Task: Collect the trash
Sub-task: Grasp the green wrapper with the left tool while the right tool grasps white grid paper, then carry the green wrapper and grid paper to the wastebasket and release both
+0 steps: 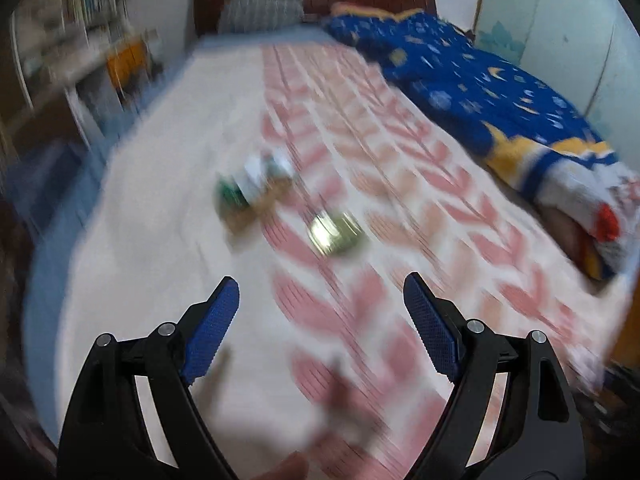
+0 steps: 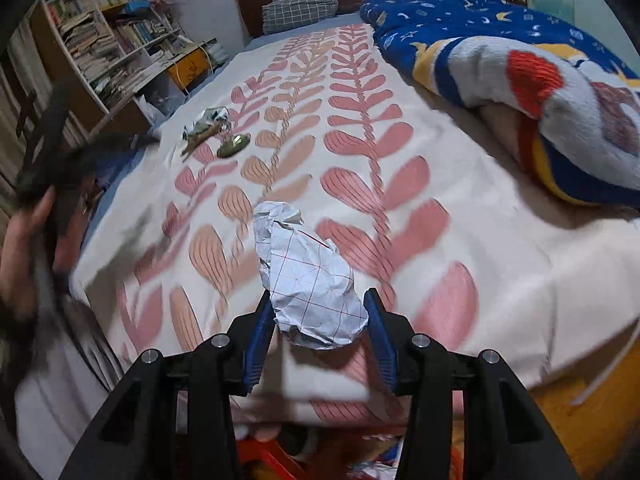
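Note:
My right gripper [image 2: 318, 304] is shut on a crumpled ball of white gridded paper [image 2: 308, 276], held above the bed's near edge. My left gripper [image 1: 320, 300] is open and empty above the bedspread [image 1: 160, 240], short of the trash; the view is blurred by motion. Ahead of it lie a crumpled green and white wrapper [image 1: 252, 192] and a shiny gold-green wrapper [image 1: 334, 232]. The same wrappers show far off in the right wrist view, the crumpled one [image 2: 204, 124] and the gold-green one [image 2: 234, 145]. The left gripper [image 2: 44, 140] shows blurred at the left edge there.
A blue star-print blanket [image 2: 520, 52] is heaped along the bed's right side. A checked pillow [image 2: 300, 0] leans on the dark headboard. A full bookshelf [image 2: 100, 40] stands left of the bed. Red and orange items [image 2: 272, 456] lie below the bed's near edge.

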`<state>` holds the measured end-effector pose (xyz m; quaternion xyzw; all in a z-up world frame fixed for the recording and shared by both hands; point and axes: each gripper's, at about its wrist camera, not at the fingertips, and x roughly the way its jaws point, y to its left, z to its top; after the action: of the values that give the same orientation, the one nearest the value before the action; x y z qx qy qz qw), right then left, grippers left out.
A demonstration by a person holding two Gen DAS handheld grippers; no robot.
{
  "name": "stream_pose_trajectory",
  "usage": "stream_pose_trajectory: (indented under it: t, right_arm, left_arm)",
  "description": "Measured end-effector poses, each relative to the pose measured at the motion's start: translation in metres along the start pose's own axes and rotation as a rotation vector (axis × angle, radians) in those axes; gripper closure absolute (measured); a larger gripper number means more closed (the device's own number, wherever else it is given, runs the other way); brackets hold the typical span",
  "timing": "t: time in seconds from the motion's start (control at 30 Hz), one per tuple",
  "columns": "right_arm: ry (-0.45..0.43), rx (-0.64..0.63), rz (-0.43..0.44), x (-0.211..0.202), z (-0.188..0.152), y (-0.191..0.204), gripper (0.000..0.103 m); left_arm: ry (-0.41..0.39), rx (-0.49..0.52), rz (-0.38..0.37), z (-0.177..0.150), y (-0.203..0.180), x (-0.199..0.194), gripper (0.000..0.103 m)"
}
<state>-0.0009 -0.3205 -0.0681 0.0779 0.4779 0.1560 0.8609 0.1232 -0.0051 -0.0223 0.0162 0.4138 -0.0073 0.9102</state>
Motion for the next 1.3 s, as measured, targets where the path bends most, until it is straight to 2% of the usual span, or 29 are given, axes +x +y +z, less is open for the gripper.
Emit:
stream_pose_trajectory:
  t: [0.07, 0.13, 0.2, 0.27, 0.3, 0.37, 0.4, 0.5, 0.53, 0.6, 0.63, 0.7, 0.77, 1.07, 1.1, 1.2, 1.3]
  right_arm:
    - [0.004, 0.017, 0.008, -0.002, -0.008, -0.007, 0.058]
    - [0.004, 0.040, 0.014, -0.002, -0.013, -0.013, 0.058]
    - [0.003, 0.053, 0.016, 0.000, -0.013, -0.015, 0.058]
    - [0.004, 0.066, 0.028, 0.002, -0.010, -0.015, 0.058]
    - [0.001, 0.070, 0.026, 0.002, -0.010, -0.016, 0.058]
    - [0.005, 0.072, 0.030, 0.005, -0.007, -0.013, 0.058]
    - [0.003, 0.074, 0.031, 0.006, -0.006, -0.013, 0.058]
    - [0.011, 0.089, 0.049, 0.011, -0.007, -0.013, 0.056]
    - [0.011, 0.093, 0.048, 0.013, -0.006, -0.013, 0.056]
    - [0.010, 0.099, 0.042, 0.016, -0.006, -0.012, 0.056]
    - [0.007, 0.105, 0.044, 0.016, -0.005, -0.012, 0.056]
    - [0.006, 0.111, 0.045, 0.017, -0.005, -0.011, 0.056]
    - [0.008, 0.106, 0.043, 0.018, -0.005, -0.010, 0.056]
    - [0.003, 0.089, 0.026, 0.020, 0.000, -0.007, 0.056]
    - [0.003, 0.085, 0.018, 0.021, 0.002, -0.007, 0.061]
    - [-0.003, 0.094, 0.016, 0.024, 0.008, -0.009, 0.066]
    - [-0.013, 0.117, 0.024, 0.024, 0.012, -0.013, 0.067]
  left_arm:
    - [-0.042, 0.029, 0.067, 0.020, 0.013, 0.019, 0.019]
    - [-0.034, 0.037, 0.097, 0.033, 0.025, 0.043, 0.019]
    - [-0.036, 0.043, 0.078, 0.038, 0.036, 0.068, 0.019]
    - [-0.005, 0.032, 0.083, 0.042, 0.041, 0.085, 0.020]
    - [0.006, 0.014, 0.064, 0.043, 0.046, 0.092, 0.020]
    - [0.020, -0.073, -0.038, 0.044, 0.061, 0.101, 0.020]
    - [0.018, -0.102, -0.063, 0.045, 0.066, 0.103, 0.020]
    - [-0.012, -0.164, -0.084, 0.046, 0.078, 0.105, 0.020]
    - [-0.023, -0.189, -0.115, 0.047, 0.083, 0.106, 0.020]
    - [-0.006, -0.208, -0.124, 0.048, 0.085, 0.114, 0.022]
    - [0.009, -0.209, -0.120, 0.049, 0.084, 0.120, 0.026]
    - [0.036, -0.185, -0.111, 0.047, 0.080, 0.130, 0.054]
    - [0.060, -0.150, -0.104, 0.046, 0.074, 0.137, 0.062]
    - [0.013, -0.132, -0.088, 0.052, 0.075, 0.122, 0.073]
    - [0.010, -0.132, -0.088, 0.053, 0.075, 0.120, 0.073]
    - [-0.019, -0.112, -0.092, 0.055, 0.070, 0.105, 0.075]
    - [-0.058, -0.100, -0.104, 0.058, 0.067, 0.082, 0.076]
